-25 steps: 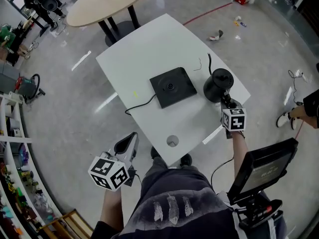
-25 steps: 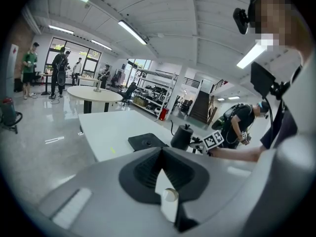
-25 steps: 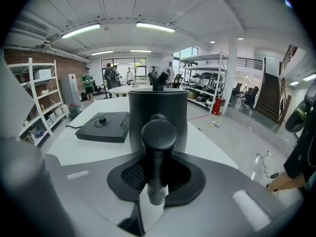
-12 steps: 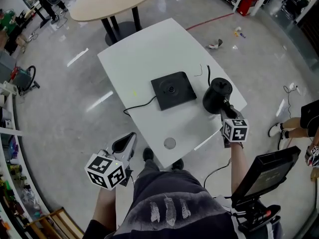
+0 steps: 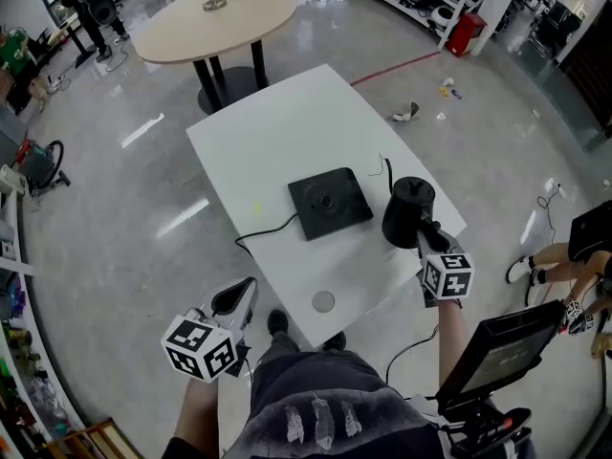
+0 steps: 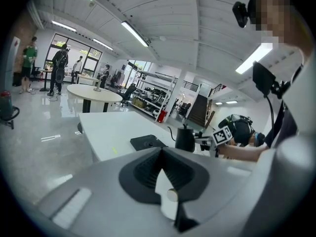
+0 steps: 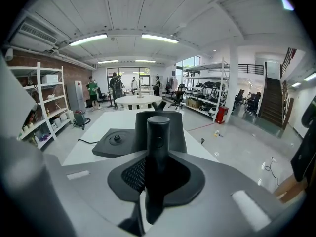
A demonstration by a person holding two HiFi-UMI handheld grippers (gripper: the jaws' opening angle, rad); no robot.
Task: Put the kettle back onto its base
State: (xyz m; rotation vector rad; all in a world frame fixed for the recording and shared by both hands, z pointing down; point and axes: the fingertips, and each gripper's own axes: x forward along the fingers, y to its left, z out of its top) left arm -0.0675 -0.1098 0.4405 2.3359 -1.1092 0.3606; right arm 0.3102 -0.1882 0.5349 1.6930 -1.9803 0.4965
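Kettle (image 5: 409, 210) first: it is black and sits over the right side of the white counter (image 5: 277, 132), near the edge, just right of the base (image 5: 329, 202) and not touching it. The right gripper (image 5: 426, 234) is clenched on its handle from the near side. In the right gripper view the upright handle (image 7: 157, 147) stands squarely between the jaws, with the base (image 7: 116, 141) ahead and to the left. From where I stand the kettle looks raised a little, though I can't be sure its bottom is clear of the counter.

The left gripper (image 5: 239, 299) hangs low off the counter's near edge, jaws together on nothing, taking no part.

To do this well, I'd say carry the kettle left, keep it upright and hold it high enough to clear the raised hub in the middle of the base. Then centre it over that hub and lower it straight down. Coming in tilted or off-centre could catch the rim and shove the base, which lies loose on its cord (image 5: 260, 220). The thin spout points far, away from the gripper, so swinging wide is best avoided. Let go only once it sits flat.
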